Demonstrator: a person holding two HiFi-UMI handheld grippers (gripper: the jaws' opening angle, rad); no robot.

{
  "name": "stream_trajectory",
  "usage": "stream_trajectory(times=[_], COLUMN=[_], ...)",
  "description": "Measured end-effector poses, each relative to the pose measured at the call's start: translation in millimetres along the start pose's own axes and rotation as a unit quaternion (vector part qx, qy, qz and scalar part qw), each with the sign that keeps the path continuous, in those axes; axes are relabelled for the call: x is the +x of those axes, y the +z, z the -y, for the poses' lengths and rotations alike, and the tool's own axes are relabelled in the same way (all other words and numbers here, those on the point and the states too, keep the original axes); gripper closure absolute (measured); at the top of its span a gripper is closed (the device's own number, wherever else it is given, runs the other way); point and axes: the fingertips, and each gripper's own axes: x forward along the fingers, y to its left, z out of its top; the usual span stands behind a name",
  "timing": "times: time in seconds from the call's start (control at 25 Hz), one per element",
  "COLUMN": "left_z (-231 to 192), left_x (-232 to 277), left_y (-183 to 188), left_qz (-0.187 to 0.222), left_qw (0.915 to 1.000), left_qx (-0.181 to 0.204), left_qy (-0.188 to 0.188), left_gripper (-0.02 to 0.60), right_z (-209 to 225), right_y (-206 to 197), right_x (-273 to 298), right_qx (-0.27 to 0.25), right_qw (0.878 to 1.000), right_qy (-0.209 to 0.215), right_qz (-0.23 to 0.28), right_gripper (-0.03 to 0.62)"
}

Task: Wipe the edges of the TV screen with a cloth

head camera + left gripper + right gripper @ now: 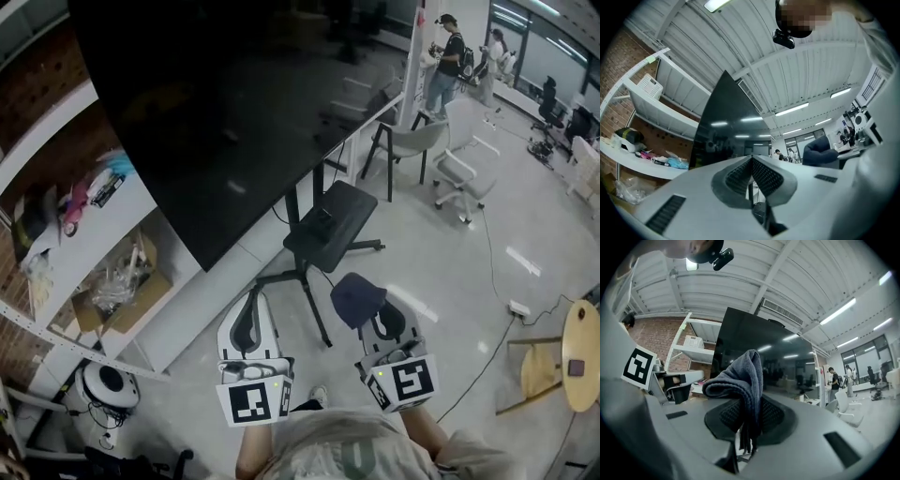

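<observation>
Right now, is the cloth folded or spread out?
Folded: the cloth hangs bunched in thick folds, pinched between the fingers of the right gripper.

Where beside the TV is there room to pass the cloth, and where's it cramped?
Open: bare floor between the TV stand and the white chairs, right of the TV screen. Crowded: its left edge, close by the cluttered shelf and cardboard box.
</observation>
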Motion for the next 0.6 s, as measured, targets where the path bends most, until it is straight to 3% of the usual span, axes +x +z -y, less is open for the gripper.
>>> stream_trajectory(times=[0.32, 0.6], left_z=[-13.0, -18.2], left_x=[65.0, 91.5], left_y=[-29.8, -36.7], left_qz=[-0.013, -0.024], left_qw=[0.9993, 0.9997], left_qx=[-0.009, -0.003], left_qy=[-0.035, -0.008], left_gripper=[0.566, 0.566], right_z=[12.2, 41.2], right_y=[-15.5, -28.5], right_x=[60.7, 101.4], right_qx=[-0.014, -0.014], right_qw=[0.999, 0.999], right_qy=[-0.026, -0.020], right_qz=[-0.016, -0.031], right_gripper=[0.545, 0.545])
